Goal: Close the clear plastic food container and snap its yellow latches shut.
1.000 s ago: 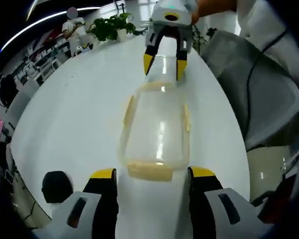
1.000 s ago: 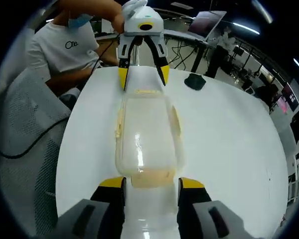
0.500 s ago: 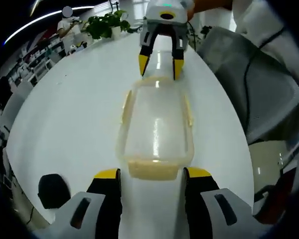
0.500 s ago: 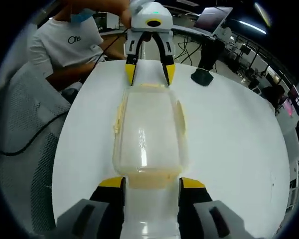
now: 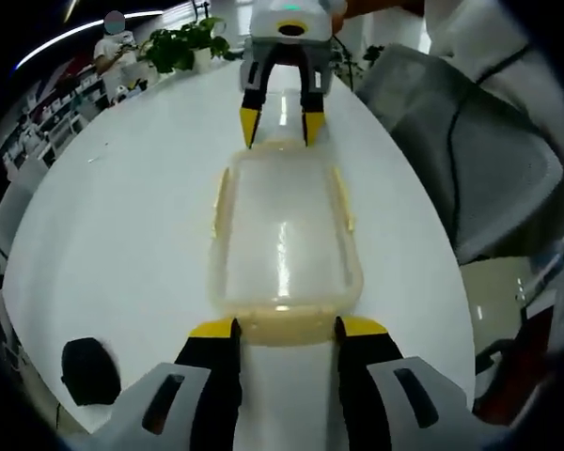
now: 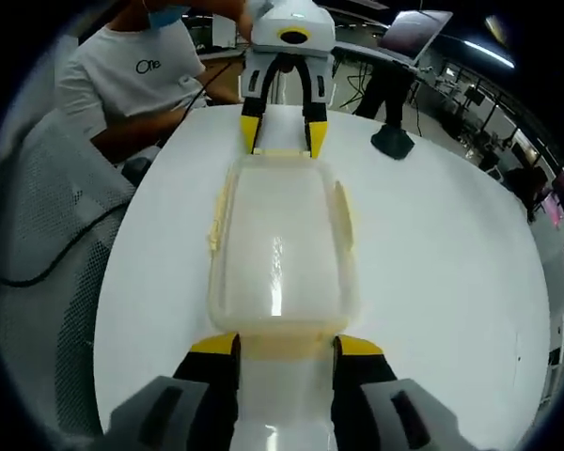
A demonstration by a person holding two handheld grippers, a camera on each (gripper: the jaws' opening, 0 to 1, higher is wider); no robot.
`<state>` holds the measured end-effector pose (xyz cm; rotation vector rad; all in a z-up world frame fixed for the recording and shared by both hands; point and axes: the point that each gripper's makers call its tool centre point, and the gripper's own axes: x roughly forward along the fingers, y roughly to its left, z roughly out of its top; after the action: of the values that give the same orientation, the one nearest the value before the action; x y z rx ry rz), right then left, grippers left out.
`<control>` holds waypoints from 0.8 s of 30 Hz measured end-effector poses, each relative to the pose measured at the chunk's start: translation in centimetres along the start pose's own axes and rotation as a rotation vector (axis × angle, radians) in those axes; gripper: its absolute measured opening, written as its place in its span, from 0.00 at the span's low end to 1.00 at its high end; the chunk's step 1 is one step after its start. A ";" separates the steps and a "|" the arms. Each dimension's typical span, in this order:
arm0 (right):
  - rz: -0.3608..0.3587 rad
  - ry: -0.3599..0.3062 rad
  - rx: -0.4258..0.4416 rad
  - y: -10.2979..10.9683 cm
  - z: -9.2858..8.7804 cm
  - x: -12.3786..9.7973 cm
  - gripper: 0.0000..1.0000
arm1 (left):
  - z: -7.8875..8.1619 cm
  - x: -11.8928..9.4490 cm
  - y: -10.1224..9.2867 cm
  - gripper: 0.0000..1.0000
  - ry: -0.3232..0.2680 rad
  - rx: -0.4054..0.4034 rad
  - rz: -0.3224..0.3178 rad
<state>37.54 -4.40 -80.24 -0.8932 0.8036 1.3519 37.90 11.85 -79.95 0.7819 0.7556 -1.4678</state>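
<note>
The clear plastic container (image 5: 284, 235) lies lengthwise on the white table (image 5: 122, 207) with its lid on. Yellow latches run along its long sides (image 5: 219, 199) and across its ends. My left gripper (image 5: 287, 329) is open, and its yellow-tipped jaws straddle the near end latch (image 5: 284, 329). At the far end, my right gripper (image 5: 280, 130) is open over the other end latch. From the right gripper view the container (image 6: 282, 249) stretches away from my right gripper (image 6: 287, 346), whose jaws flank the end latch (image 6: 284, 346). My left gripper (image 6: 283, 134) is at the far end.
A small black object (image 5: 89, 371) (image 6: 393, 141) sits on the table beside the left gripper. A grey mesh chair (image 5: 470, 160) (image 6: 38, 235) stands along one table edge. A person in a white shirt (image 6: 141, 75) holds the grippers. A potted plant (image 5: 183, 42) stands at the far end.
Both grippers have moved in toward the container's ends, and the gaps have shrunk. Each pair of jaws now flanks its end latch. The container has stayed in place.
</note>
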 end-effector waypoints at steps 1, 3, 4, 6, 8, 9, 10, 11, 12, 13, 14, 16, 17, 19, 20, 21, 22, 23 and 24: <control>0.003 0.006 -0.005 0.0 -0.1 0.0 0.37 | 0.1 0.0 0.0 0.38 -0.003 0.013 0.000; 0.008 0.012 -0.014 0.1 -0.1 0.1 0.37 | 0.1 0.0 0.0 0.38 -0.001 0.011 0.001; 0.016 0.014 -0.016 0.2 -0.1 0.2 0.37 | 0.1 0.1 0.0 0.38 0.003 0.030 0.008; 0.026 0.017 -0.009 0.2 -0.1 0.2 0.37 | 0.1 0.0 0.1 0.38 0.001 0.015 0.012; 0.034 0.022 -0.004 0.3 -0.1 0.2 0.37 | 0.2 0.1 0.1 0.38 -0.005 0.011 0.020; 0.039 0.024 0.005 0.4 -0.1 0.3 0.37 | 0.2 0.1 0.1 0.38 -0.008 -0.006 0.023; 0.039 0.027 0.002 0.4 -0.1 0.3 0.37 | 0.2 0.0 0.1 0.38 -0.009 -0.002 0.021; 0.038 0.027 -0.001 0.4 -0.1 0.3 0.37 | 0.2 0.1 0.1 0.38 -0.007 -0.003 0.022; 0.039 0.028 0.003 0.5 -0.1 0.3 0.37 | 0.2 0.1 0.2 0.38 -0.003 -0.010 0.021; 0.042 0.027 0.008 0.6 -0.1 0.2 0.37 | 0.2 0.1 0.2 0.38 -0.001 -0.012 0.021; 0.044 0.026 0.013 0.6 -0.2 0.2 0.38 | 0.3 0.1 0.1 0.38 0.003 -0.010 0.021; 0.056 0.036 0.023 0.9 -0.3 0.2 0.38 | 0.3 0.2 0.0 0.39 -0.001 -0.008 0.017; 0.052 0.034 0.022 0.8 -0.2 0.2 0.38 | 0.2 0.1 0.1 0.39 -0.007 -0.006 0.015; 0.051 0.034 0.019 0.8 -0.2 0.2 0.37 | 0.3 0.2 0.1 0.39 -0.009 -0.010 0.016; 0.047 0.028 0.013 0.8 -0.2 0.2 0.37 | 0.3 0.2 0.1 0.38 -0.006 -0.007 0.017; 0.046 0.028 0.009 0.9 -0.2 0.2 0.37 | 0.3 0.2 0.1 0.38 -0.004 -0.011 0.017; 0.047 0.027 0.011 0.9 -0.3 0.2 0.36 | 0.3 0.2 0.1 0.38 -0.004 -0.011 0.017; 0.044 0.023 0.007 0.9 -0.2 0.1 0.36 | 0.3 0.2 0.1 0.38 -0.002 -0.005 0.018; 0.042 0.019 0.001 0.9 -0.2 0.1 0.36 | 0.3 0.2 0.0 0.37 0.002 -0.003 0.018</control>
<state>36.65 -4.53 -80.51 -0.8941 0.8414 1.3813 37.88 11.51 -79.94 0.7866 0.7504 -1.4495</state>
